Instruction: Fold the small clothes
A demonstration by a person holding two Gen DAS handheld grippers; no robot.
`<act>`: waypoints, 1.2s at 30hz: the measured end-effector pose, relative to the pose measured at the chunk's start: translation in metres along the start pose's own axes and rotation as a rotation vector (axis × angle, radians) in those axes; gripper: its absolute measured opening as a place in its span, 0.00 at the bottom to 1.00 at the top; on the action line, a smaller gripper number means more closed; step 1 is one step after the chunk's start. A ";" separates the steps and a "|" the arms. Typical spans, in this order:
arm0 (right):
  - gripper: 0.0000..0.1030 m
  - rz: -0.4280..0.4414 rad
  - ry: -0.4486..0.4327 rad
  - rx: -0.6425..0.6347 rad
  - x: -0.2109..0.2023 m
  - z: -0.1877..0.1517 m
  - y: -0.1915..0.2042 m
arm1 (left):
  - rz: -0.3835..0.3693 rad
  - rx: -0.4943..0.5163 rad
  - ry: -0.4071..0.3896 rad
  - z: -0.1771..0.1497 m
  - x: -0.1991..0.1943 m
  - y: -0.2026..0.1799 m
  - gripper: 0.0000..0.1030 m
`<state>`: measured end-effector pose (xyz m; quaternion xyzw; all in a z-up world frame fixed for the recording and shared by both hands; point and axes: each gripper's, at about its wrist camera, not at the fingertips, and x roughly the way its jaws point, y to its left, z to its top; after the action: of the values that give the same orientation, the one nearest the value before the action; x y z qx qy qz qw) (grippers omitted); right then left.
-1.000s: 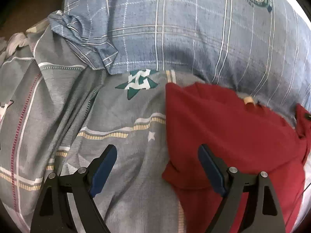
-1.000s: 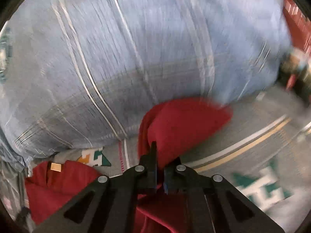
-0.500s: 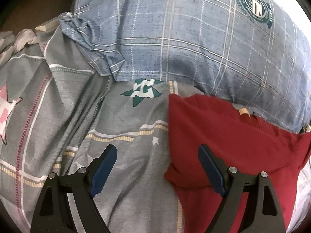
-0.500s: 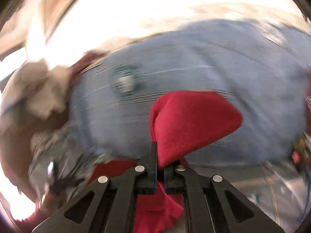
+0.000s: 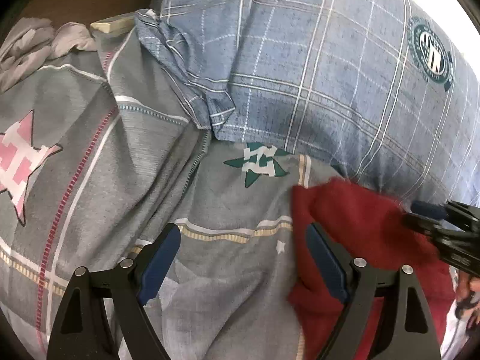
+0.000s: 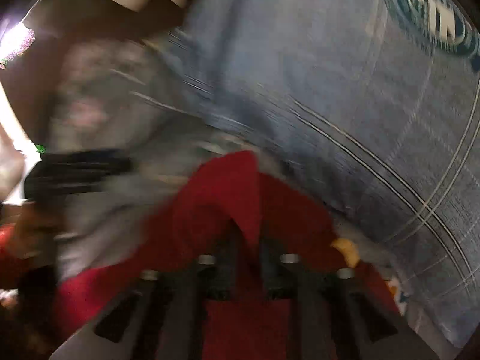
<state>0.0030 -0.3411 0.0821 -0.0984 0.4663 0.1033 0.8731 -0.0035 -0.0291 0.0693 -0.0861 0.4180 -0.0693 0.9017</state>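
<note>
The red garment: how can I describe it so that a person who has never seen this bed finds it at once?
Start at the big blue plaid pillow lying on the grey patterned bedsheet. Directly below its lower edge, right of the sheet's green star print, lies the red garment. It is the only plain, deep red cloth here; everything around it is striped, checked or printed.

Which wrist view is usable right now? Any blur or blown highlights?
Left wrist view: sharp on the red garment and blue plaid pillow, fisheye bending at the edges, blown-out white top right. Right wrist view: heavy motion blur, right gripper smeared, glare patch far left.
</note>
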 end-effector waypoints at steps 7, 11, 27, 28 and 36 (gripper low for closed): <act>0.45 -0.031 -0.074 0.110 -0.034 -0.041 0.000 | -0.016 0.066 0.016 -0.003 0.003 -0.017 0.83; 0.45 -0.014 -0.070 0.091 -0.027 -0.061 0.015 | -0.004 0.096 0.028 -0.009 0.009 -0.026 0.83; 0.07 -0.059 -0.011 0.116 0.033 -0.047 0.029 | 0.001 0.083 0.039 -0.006 0.015 -0.023 0.83; 0.06 -0.035 -0.012 0.151 0.026 -0.045 0.025 | 0.002 0.080 0.034 -0.006 0.013 -0.022 0.83; 0.27 0.069 -0.052 0.166 -0.023 -0.073 0.054 | -0.009 0.082 0.021 -0.012 0.012 -0.028 0.83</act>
<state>-0.0825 -0.3106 0.0570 -0.0068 0.4535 0.0968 0.8859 -0.0064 -0.0600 0.0592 -0.0502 0.4239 -0.0912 0.8997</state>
